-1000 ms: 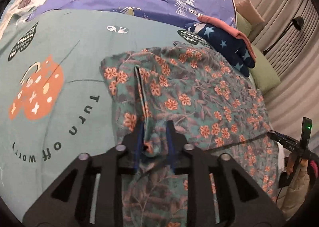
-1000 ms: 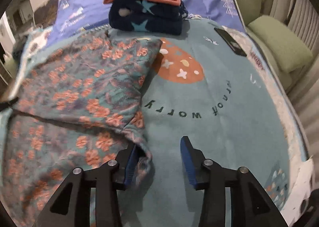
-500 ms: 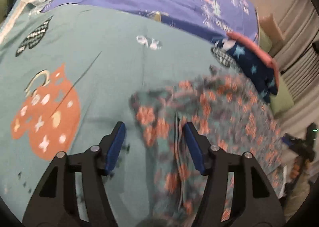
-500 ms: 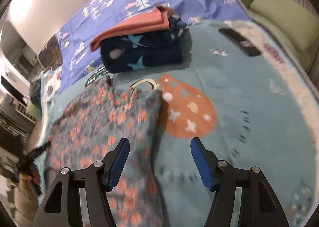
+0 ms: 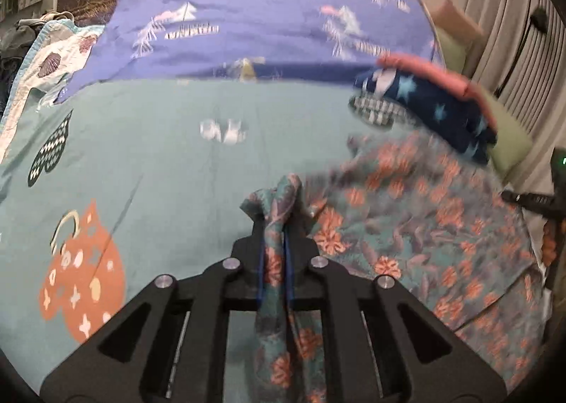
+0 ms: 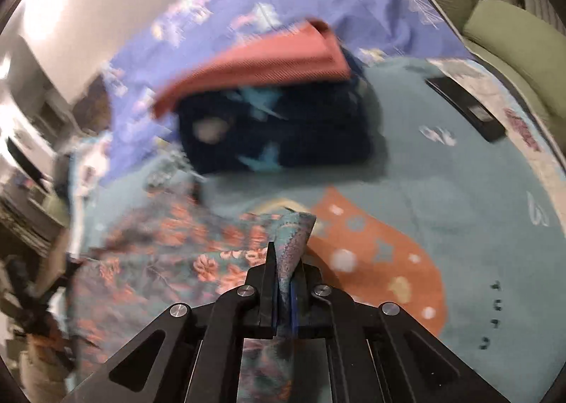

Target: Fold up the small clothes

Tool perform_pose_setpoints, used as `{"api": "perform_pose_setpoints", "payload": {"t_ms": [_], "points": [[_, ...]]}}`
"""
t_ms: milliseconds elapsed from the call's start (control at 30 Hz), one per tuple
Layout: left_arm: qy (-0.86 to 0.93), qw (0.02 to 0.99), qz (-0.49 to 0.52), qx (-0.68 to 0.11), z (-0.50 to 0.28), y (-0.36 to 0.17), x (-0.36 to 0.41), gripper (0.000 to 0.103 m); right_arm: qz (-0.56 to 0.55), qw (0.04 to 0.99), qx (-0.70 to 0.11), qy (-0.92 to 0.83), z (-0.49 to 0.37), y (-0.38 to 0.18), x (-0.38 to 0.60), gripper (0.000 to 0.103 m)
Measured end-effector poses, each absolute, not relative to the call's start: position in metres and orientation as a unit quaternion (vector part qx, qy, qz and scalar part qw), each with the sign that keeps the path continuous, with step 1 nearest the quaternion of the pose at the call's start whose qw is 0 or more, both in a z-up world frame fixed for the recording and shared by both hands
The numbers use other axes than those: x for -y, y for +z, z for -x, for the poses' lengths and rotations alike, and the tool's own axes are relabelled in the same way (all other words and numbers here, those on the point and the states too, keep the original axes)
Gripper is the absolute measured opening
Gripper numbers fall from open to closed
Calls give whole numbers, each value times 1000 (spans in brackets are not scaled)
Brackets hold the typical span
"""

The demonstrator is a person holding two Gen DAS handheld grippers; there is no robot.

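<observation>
The floral garment lies spread on the teal blanket of the bed, near the folded stack of a navy star cloth under a coral cloth. Half a second ago we had both grippers spread wide above the fabric; now our left gripper is pinched tight on one bunched corner of it, and our right gripper is clamped on another corner. A dark remote rests on the blanket beyond the stack. We see no containers here.
</observation>
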State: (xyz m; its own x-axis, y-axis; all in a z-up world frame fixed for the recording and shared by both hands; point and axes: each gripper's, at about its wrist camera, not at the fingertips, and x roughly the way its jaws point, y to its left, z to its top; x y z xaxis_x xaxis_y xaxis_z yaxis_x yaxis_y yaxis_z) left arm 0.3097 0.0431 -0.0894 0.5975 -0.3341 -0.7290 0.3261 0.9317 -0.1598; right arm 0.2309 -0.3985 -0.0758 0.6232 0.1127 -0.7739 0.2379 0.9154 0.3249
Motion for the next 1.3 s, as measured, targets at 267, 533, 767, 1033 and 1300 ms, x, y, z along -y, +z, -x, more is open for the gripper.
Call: {"api": "perform_pose_setpoints", "payload": {"t_ms": [267,533,767,1033,1300], "points": [[-198,895,67,-394,-225,-60,-115,63,-228,876,-423,28,-137,-73,398,51],[-243,882,85,-396,-88,-76,-148,67,-191,876,-438,68,22,-83,363,51],[-243,878,106,-398,-12,-95,-147,67,-211,880,-421,59,104,-97,340,51],[-244,880,60,-403,50,-108,-138,67,-248,885,-391,49,179,-111,335,50],[-226,880,93,-407,73,-112,-165,67,-262,886,-377,61,207,-118,332,49]]}}
